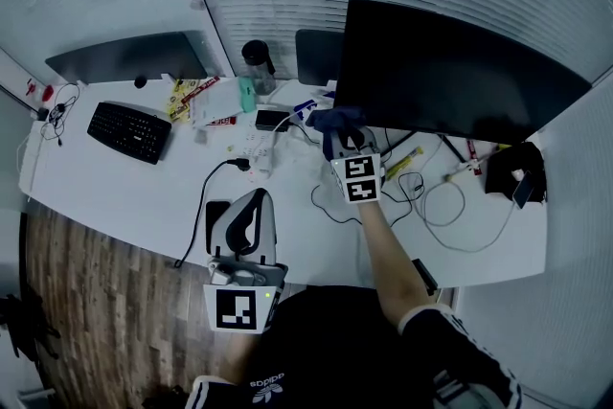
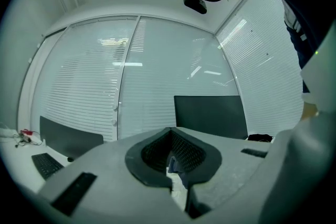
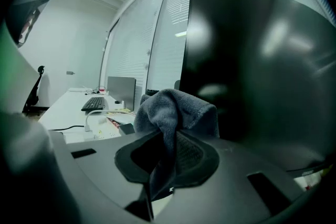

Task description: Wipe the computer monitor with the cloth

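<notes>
Currently we note right gripper (image 3: 167, 157) clamped on cloth (image 3: 176, 110) near monitor (image 1: 450, 72) left edge; left gripper (image 2: 170, 152) closed, empty. We advise light, overlapping strokes.

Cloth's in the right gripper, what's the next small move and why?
Probably ease the right gripper forward until the cloth presses the monitor. The cloth is clamped in it and sits by the dark screen's lower-left edge, contact unclear.

Head view steeply down over desk (image 1: 115, 196), right gripper view close to monitor (image 3: 252, 60), keyboard (image 1: 129, 131) in all three
</notes>
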The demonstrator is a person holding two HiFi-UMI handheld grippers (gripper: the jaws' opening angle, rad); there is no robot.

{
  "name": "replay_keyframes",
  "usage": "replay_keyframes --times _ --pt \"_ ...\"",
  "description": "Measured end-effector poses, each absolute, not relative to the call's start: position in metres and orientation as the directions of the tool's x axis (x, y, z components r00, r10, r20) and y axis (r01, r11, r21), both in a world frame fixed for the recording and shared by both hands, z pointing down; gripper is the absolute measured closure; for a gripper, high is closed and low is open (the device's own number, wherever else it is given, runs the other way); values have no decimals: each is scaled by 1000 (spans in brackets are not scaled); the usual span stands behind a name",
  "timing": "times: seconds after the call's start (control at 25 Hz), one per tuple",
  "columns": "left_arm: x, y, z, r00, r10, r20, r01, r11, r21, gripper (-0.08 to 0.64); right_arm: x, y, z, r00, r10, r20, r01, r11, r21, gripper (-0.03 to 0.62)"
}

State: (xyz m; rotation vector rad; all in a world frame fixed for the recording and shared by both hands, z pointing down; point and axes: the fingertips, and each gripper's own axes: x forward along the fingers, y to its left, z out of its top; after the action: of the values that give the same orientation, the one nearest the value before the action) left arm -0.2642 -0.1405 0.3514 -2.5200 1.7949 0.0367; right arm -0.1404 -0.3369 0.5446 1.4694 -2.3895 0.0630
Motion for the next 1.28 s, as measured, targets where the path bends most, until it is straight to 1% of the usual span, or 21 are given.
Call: replay_keyframes --times 0.24,0.48,1.28 --pt "-273 -142 351 310 -949 -53 -951 -310 -9 555 -141 -339 547 -403 -861 310 -875 462 146 546" --pt "-276 -144 352 312 -948 -57 -950 -312 -11 557 -139 -340 531 -395 -875 280 -883 446 148 546" --pt "-278 -144 347 330 -940 -84 -944 -330 -22 555 -140 -349 403 -383 -920 85 -909 392 142 546"
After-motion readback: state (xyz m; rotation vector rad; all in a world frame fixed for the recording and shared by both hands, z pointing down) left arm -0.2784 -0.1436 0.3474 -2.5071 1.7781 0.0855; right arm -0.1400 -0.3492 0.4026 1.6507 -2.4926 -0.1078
